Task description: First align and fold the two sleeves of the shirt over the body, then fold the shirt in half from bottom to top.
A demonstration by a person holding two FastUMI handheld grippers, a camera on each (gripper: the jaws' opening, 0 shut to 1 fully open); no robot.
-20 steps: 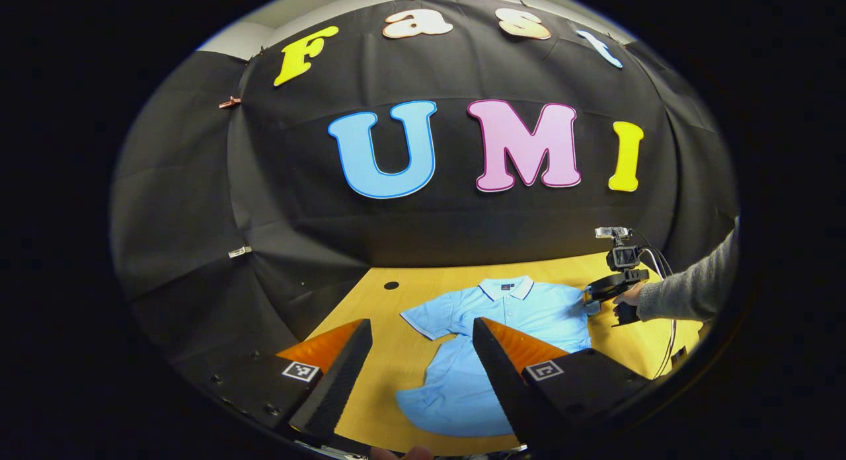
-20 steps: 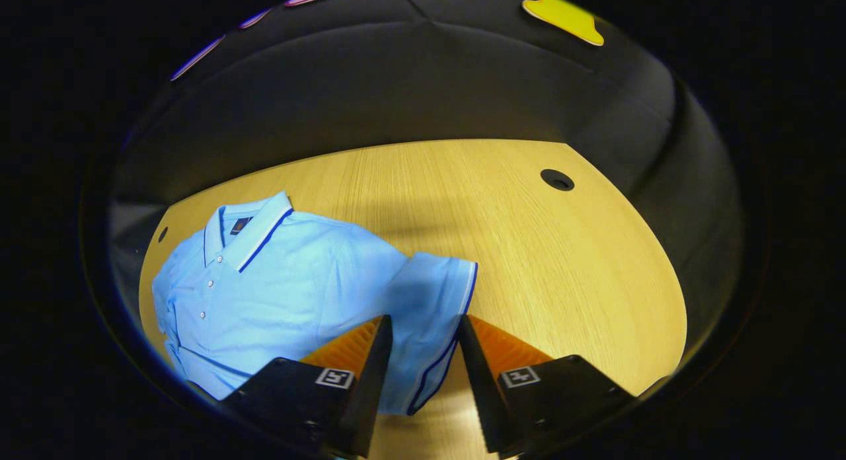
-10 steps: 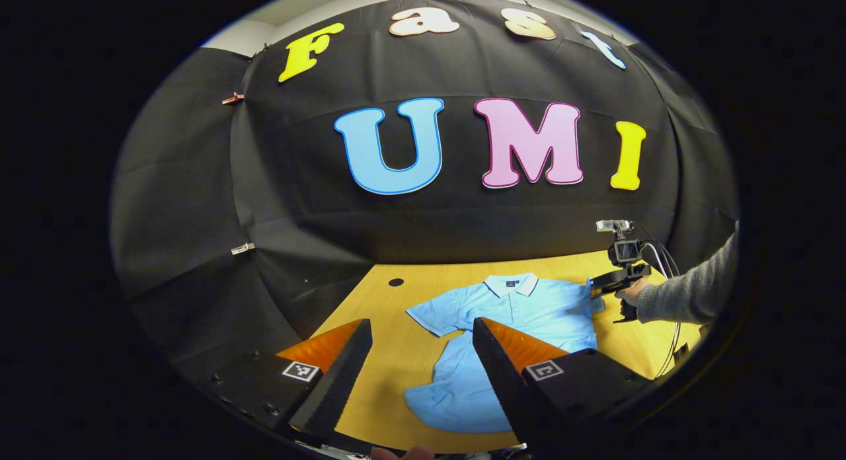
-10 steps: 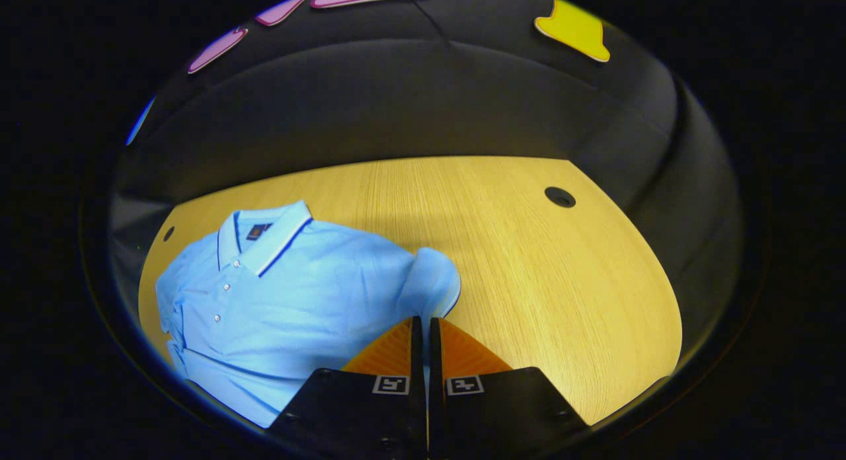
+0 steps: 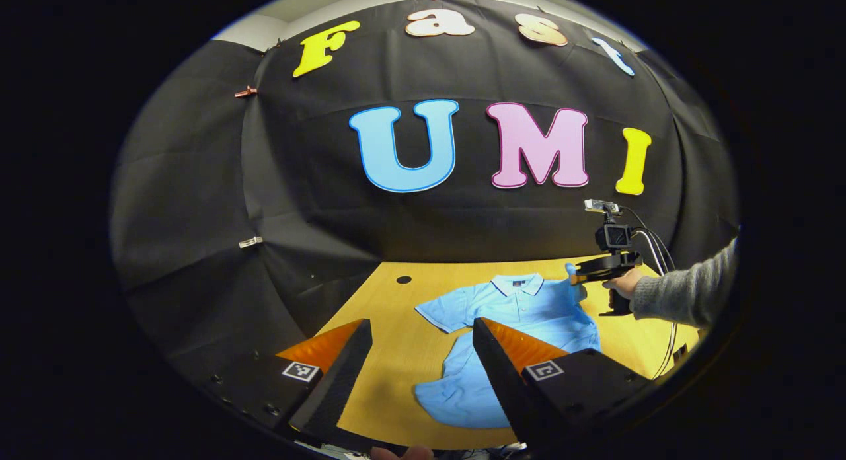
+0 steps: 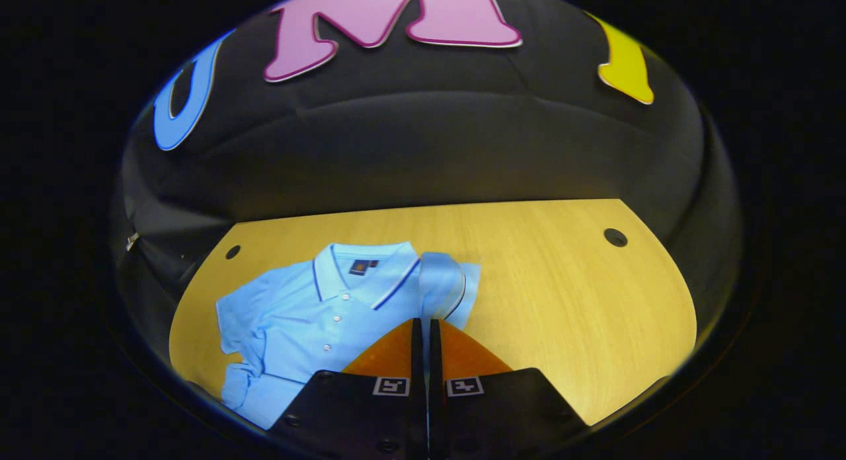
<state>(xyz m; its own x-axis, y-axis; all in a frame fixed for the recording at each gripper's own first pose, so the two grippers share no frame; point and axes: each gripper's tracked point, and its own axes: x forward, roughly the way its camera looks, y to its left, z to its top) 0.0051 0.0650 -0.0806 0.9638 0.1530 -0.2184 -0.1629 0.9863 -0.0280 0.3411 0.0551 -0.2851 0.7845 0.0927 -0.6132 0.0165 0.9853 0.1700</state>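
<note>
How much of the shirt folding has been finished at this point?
Nothing looks finished yet. The right tongs are shut on one sleeve of the light blue shirt and hold it raised over the shoulder, so the first sleeve fold is in hand. The other sleeve lies spread out on the wooden table, and the left tongs hover open, away from it. Left to do: both sleeves laid flat, then the bottom-to-top fold.

The shirt (image 6: 310, 308) is light blue, its collar (image 6: 370, 275) edged with a thin dark blue stripe, and its sleeve (image 6: 444, 283) cuff carries the same dark line. White buttons run down the front. The table (image 6: 562, 295) is yellow wood grain with small black holes. A grey sleeve (image 5: 687, 293) covers the person's arm.
</note>
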